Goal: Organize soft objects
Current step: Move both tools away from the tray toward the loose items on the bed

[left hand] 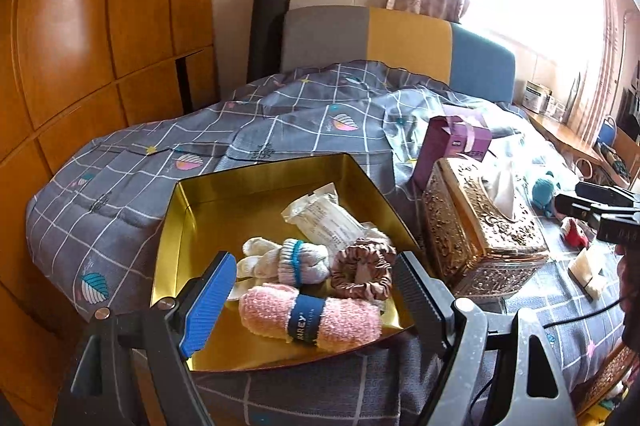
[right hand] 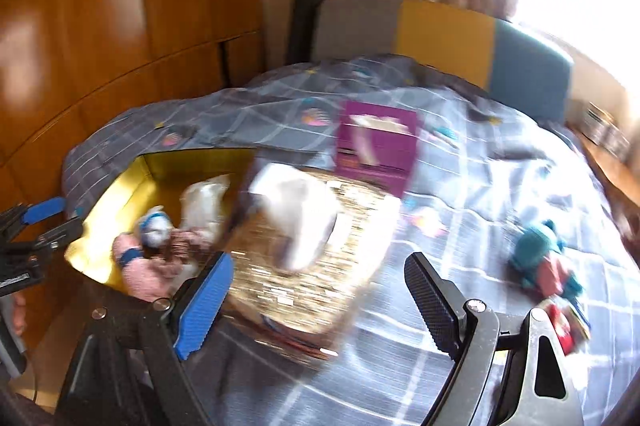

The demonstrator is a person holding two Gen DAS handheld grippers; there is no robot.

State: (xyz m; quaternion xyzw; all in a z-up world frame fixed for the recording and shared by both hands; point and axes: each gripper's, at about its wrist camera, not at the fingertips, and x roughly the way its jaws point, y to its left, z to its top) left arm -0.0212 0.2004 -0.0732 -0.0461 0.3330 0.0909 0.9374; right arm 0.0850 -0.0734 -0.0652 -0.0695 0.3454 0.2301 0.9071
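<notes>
I've got the pink sock roll, scrunchie & pale socks in the gold tray on the bed, both grippers' jaws wide w/ nothing held, teal toy & red bits still out.

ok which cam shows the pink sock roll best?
Left wrist. The pink sock roll lies sharp and whole in the gold tin, its blue band readable, just ahead of the open left claw. Right wrist view is motion-blurred: the roll shows only as a pink smear at the tin's edge.
</notes>
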